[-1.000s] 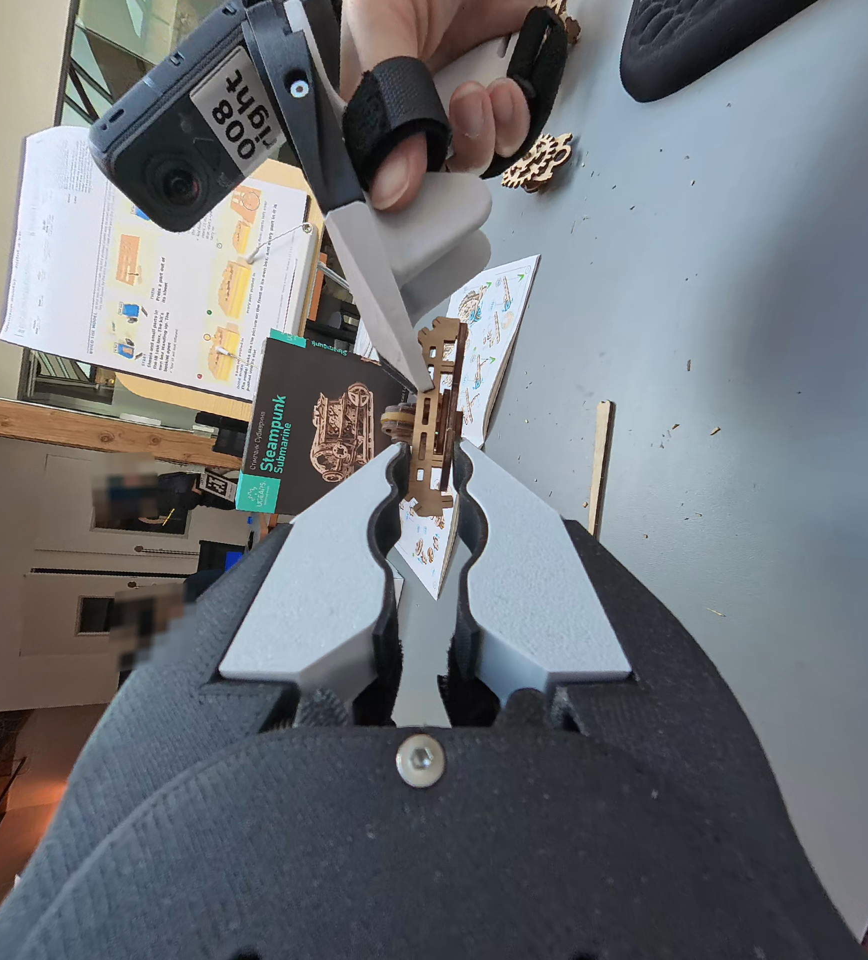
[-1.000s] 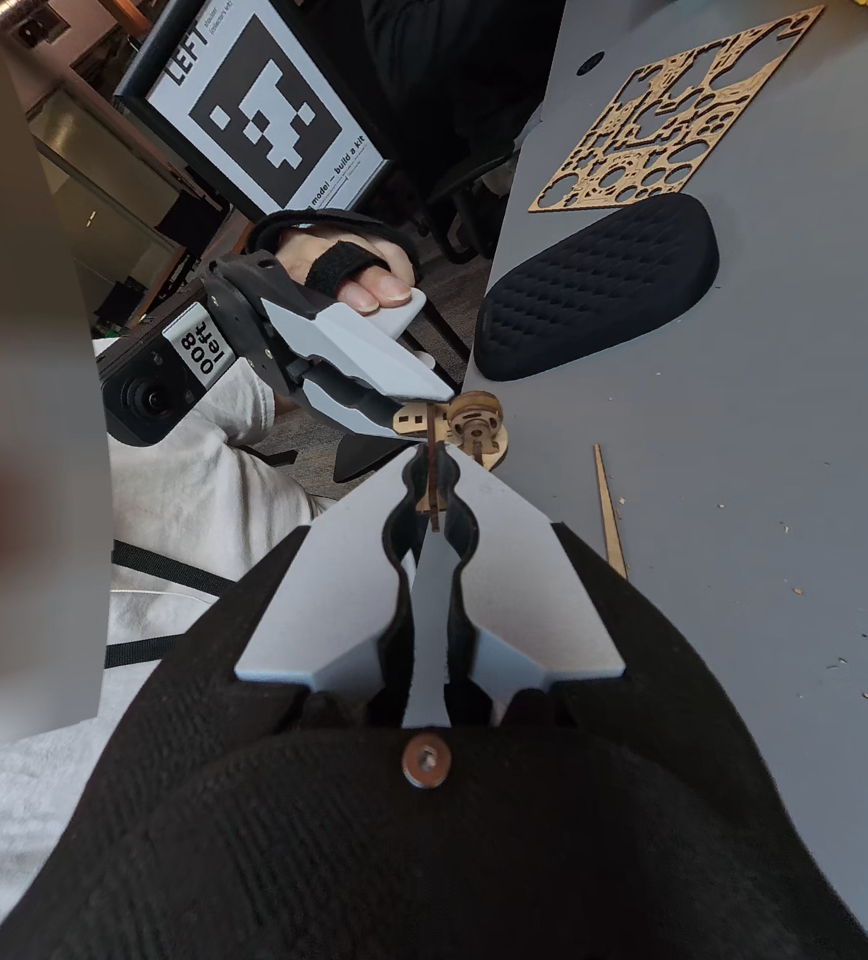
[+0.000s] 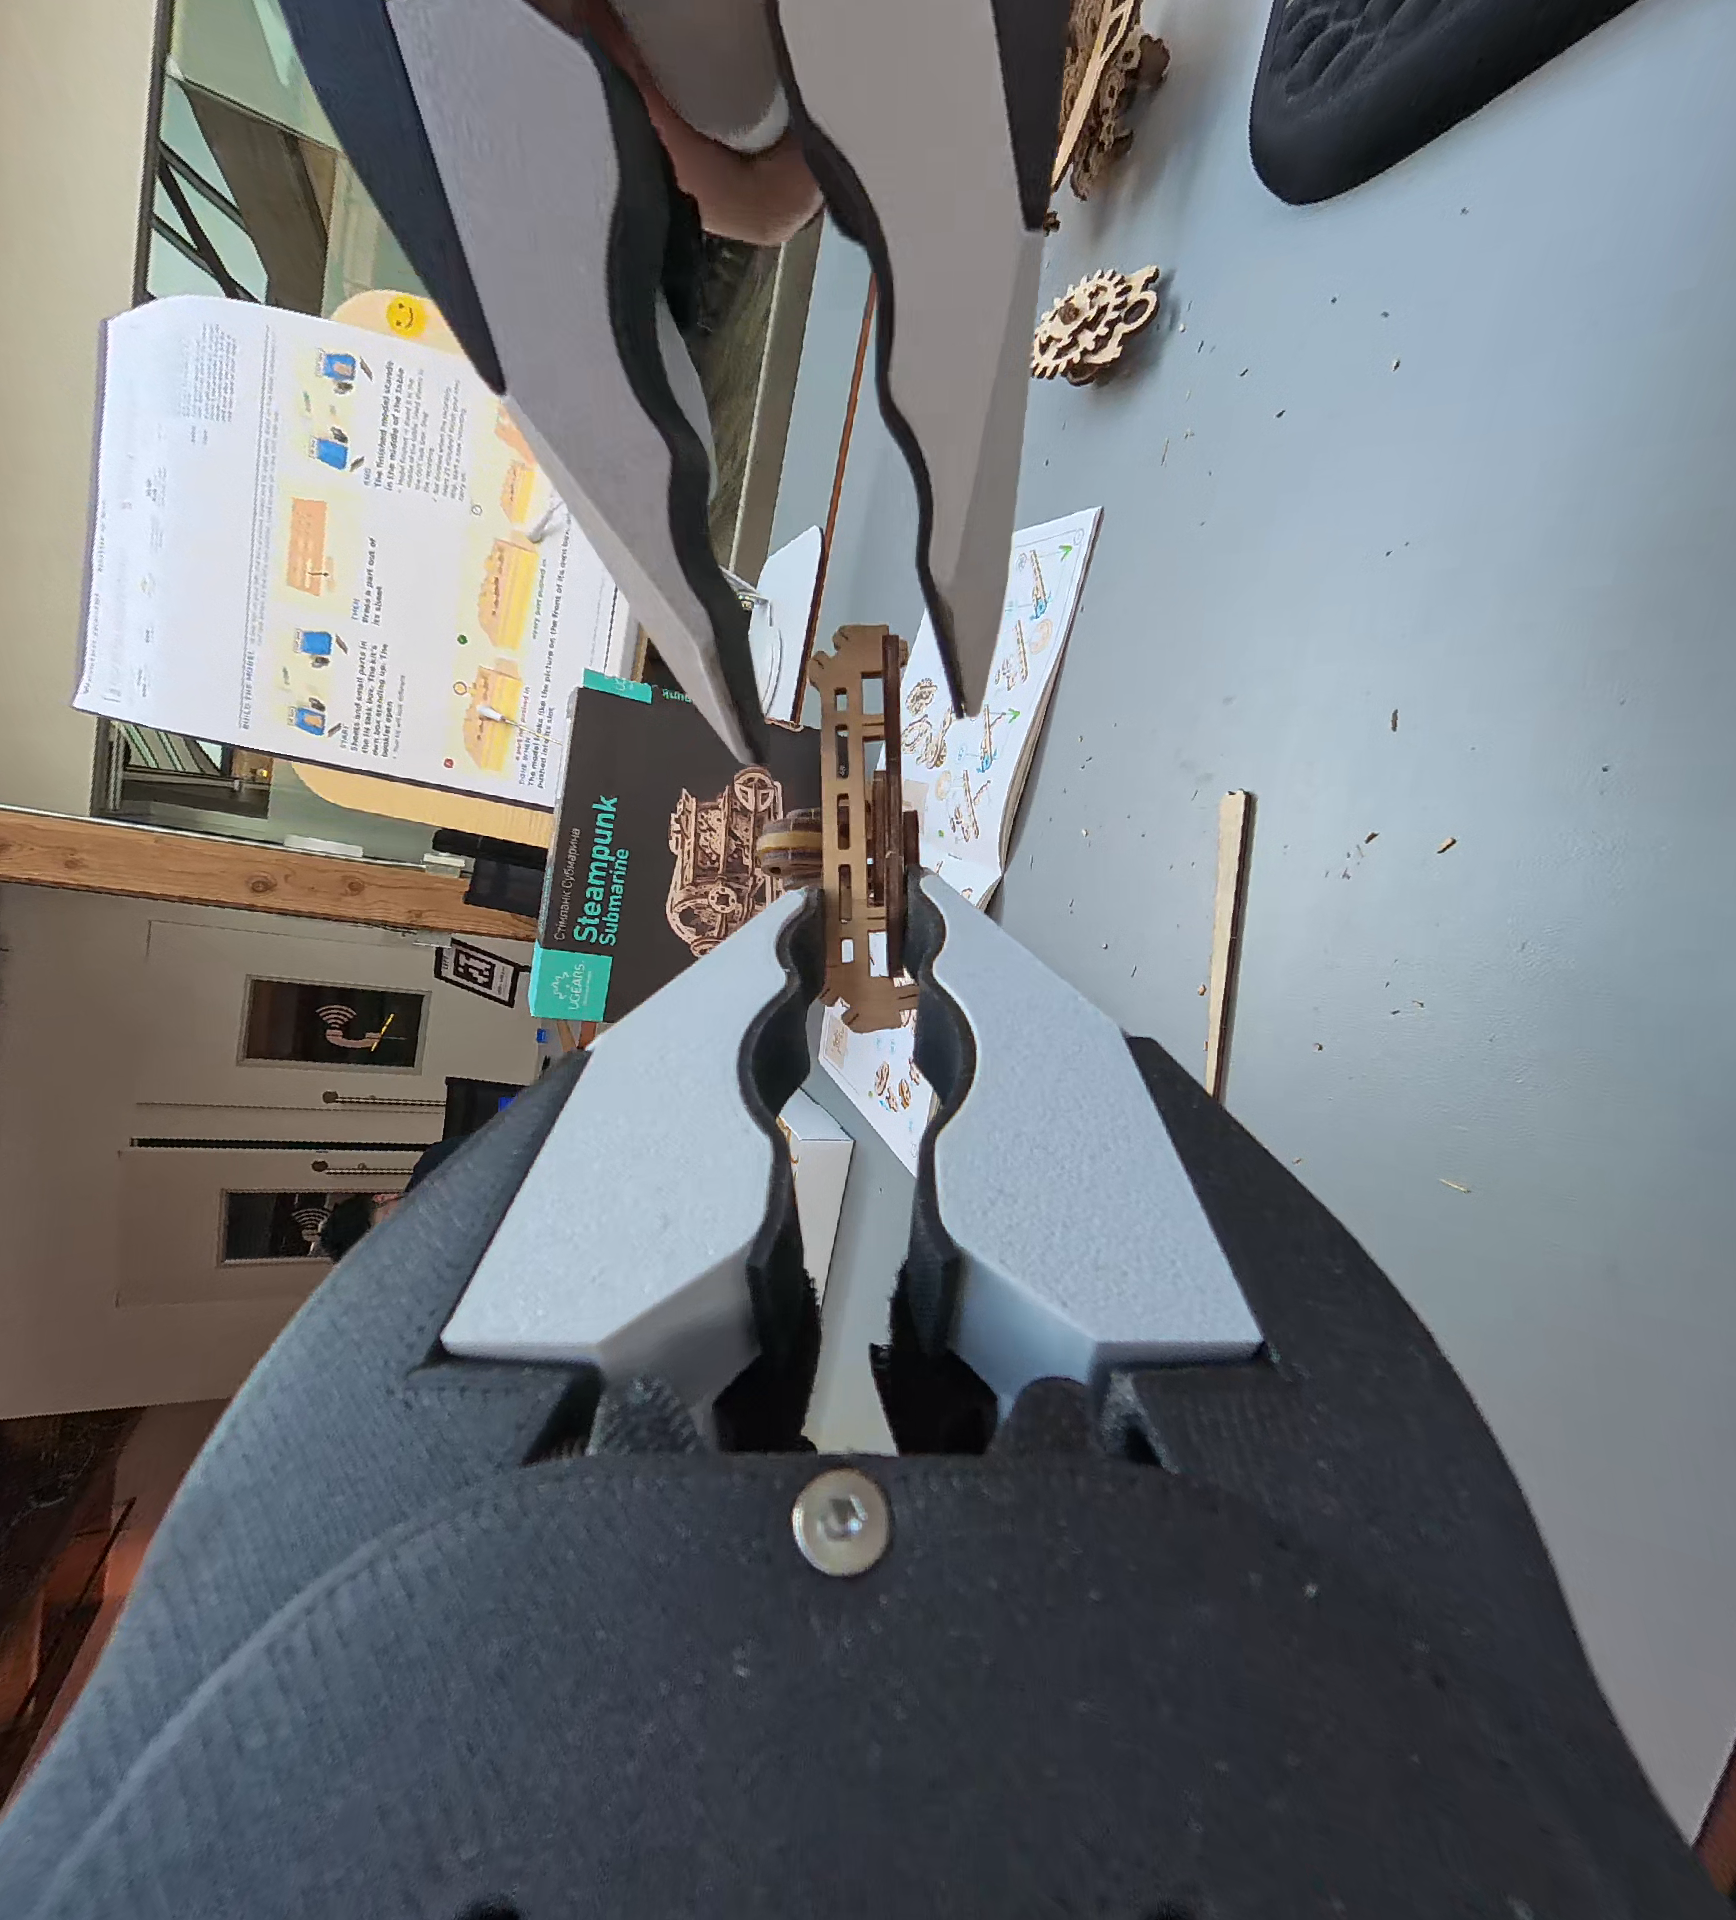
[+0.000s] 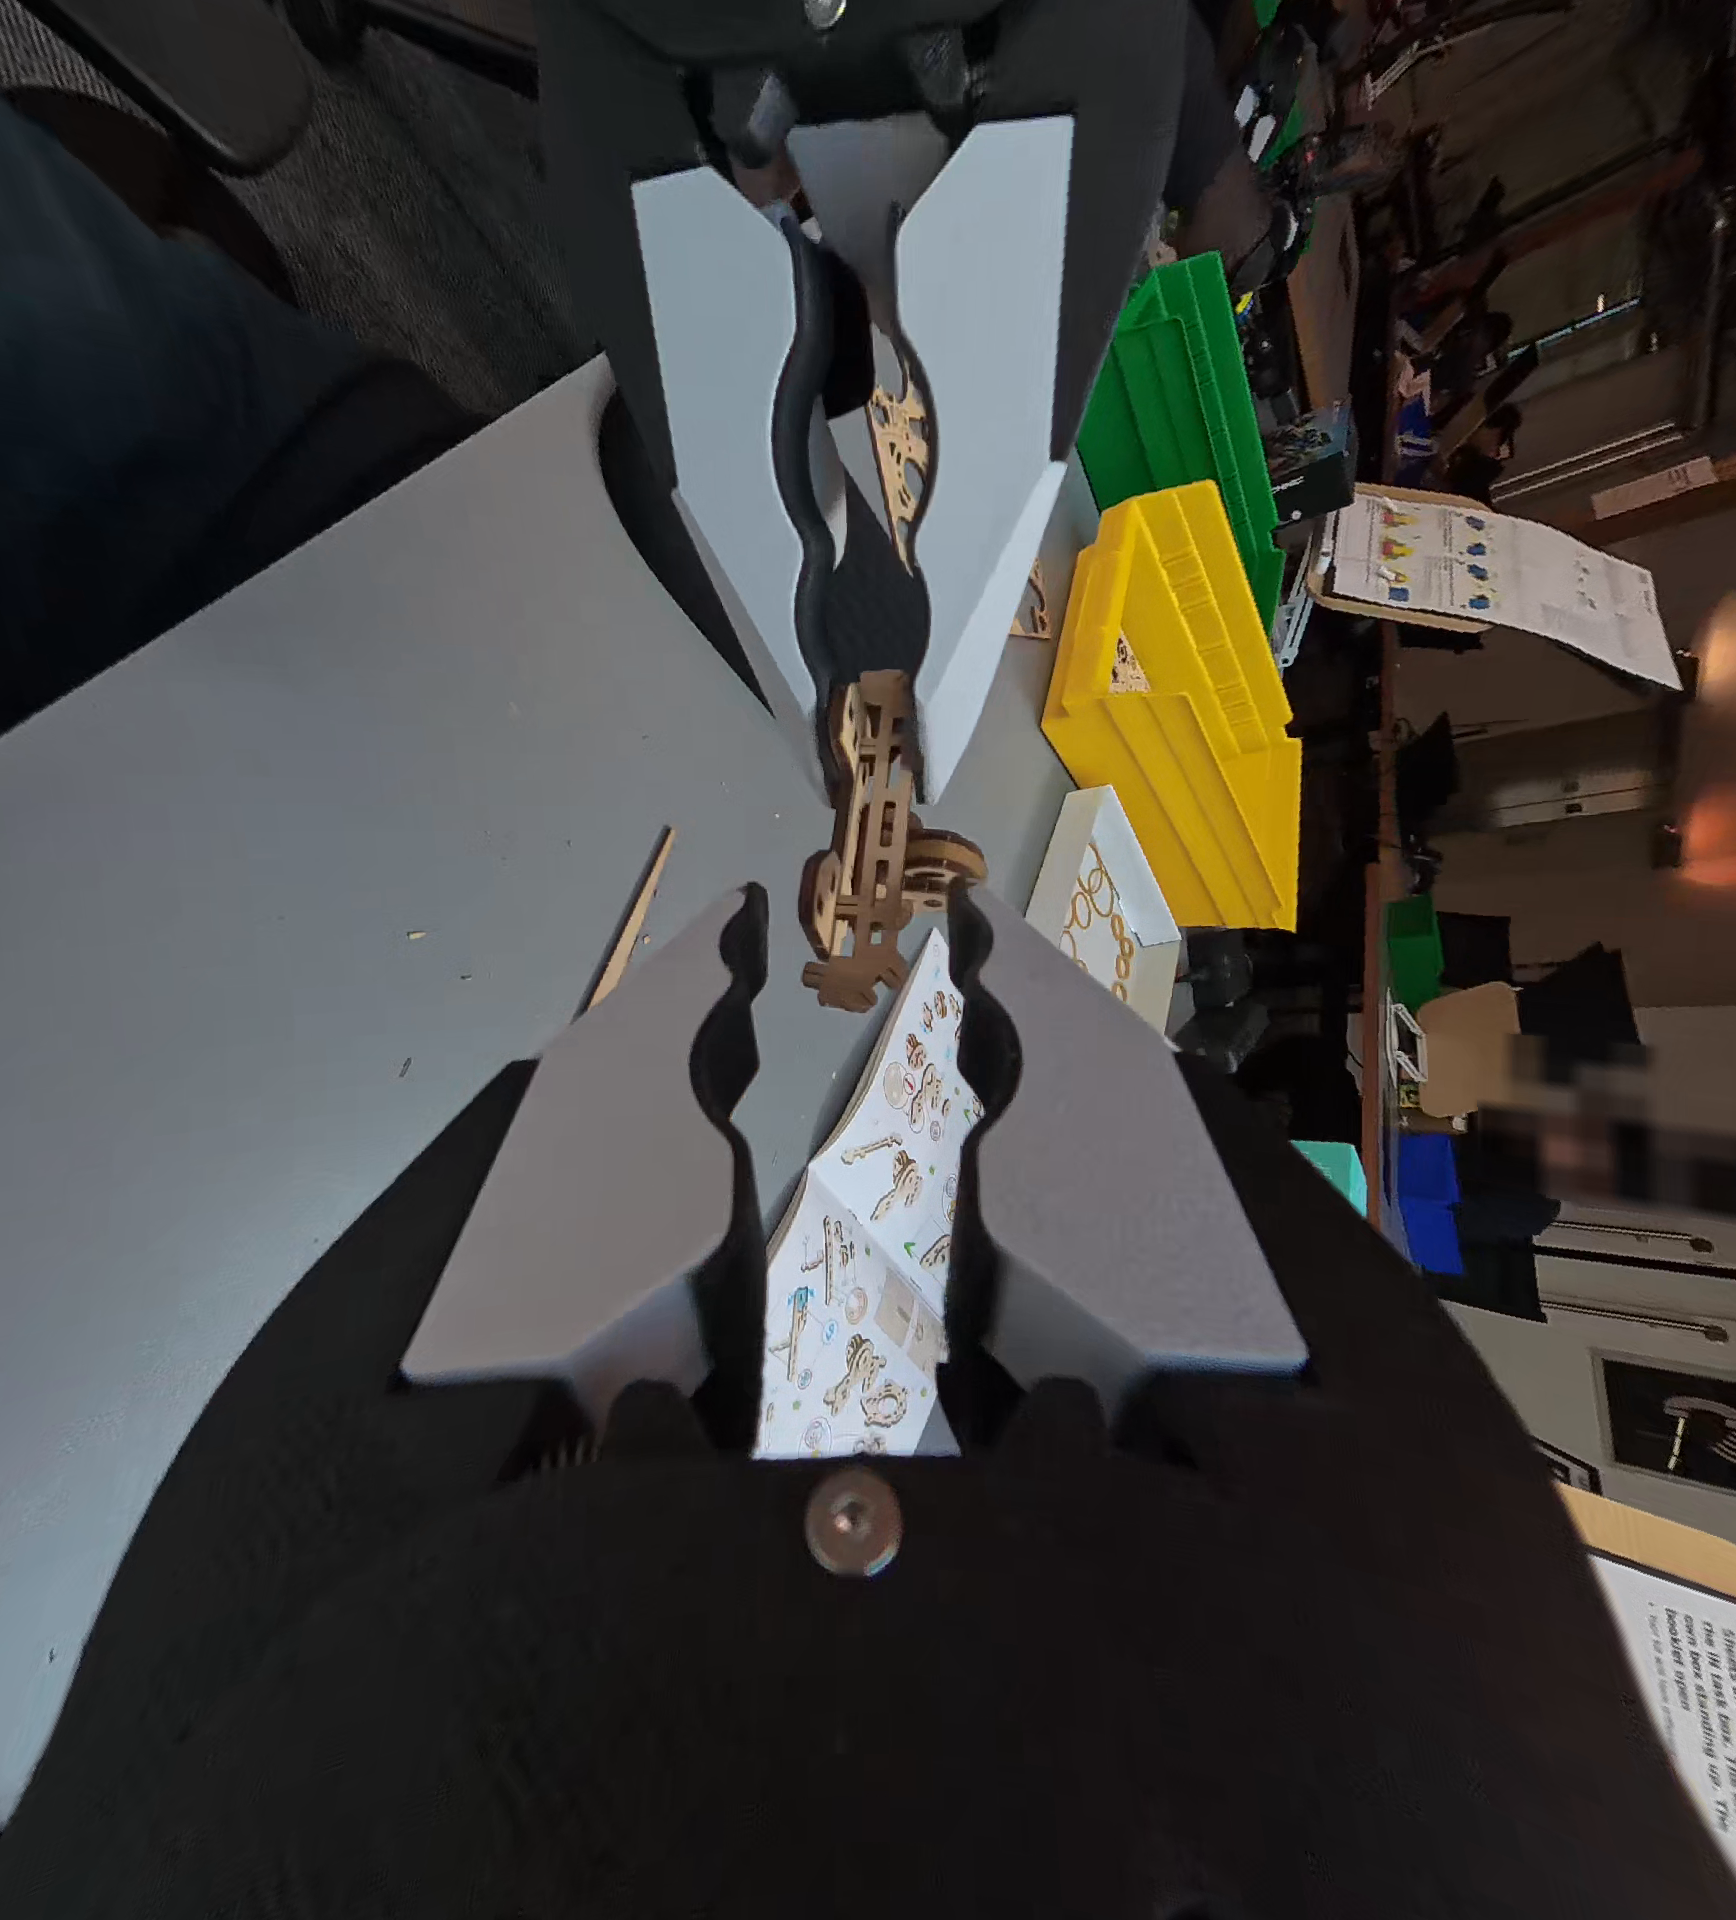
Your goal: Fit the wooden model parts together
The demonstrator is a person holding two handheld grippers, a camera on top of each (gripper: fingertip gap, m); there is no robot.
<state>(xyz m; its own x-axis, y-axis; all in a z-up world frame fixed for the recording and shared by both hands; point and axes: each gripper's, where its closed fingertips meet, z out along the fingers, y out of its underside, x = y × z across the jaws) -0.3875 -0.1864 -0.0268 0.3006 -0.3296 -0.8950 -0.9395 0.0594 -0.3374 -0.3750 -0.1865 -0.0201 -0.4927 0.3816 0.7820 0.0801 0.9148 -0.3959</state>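
My left gripper [image 3: 864, 894] is shut on a brown wooden model assembly [image 3: 856, 800], a slotted frame with a round wheel on its side, held above the grey table [image 3: 1466, 831]. In the right wrist view the left gripper [image 4: 874, 790] comes down from the top, clamping the upper end of the assembly [image 4: 864, 873]. My right gripper [image 4: 859, 899] is open and empty. Its fingertips stand on either side of the assembly's lower end without gripping it. It also shows in the left wrist view [image 3: 859, 727], pointing down from above with its jaws spread around the assembly's far end.
An open instruction booklet [image 3: 1009, 665] lies under the grippers, beside a dark kit box [image 3: 635, 862]. A loose gear part [image 3: 1092, 322], a thin wooden strip [image 3: 1228, 935] and a black pad [image 3: 1415, 83] are on the table. Yellow [image 4: 1186, 707] and green [image 4: 1186, 395] bins stand at the far side. Left and right tips are no more than a few centimetres apart.
My right gripper was shut on the wooden part; it has opened, let go and swung round to face the left gripper. The left gripper still holds the assembly.
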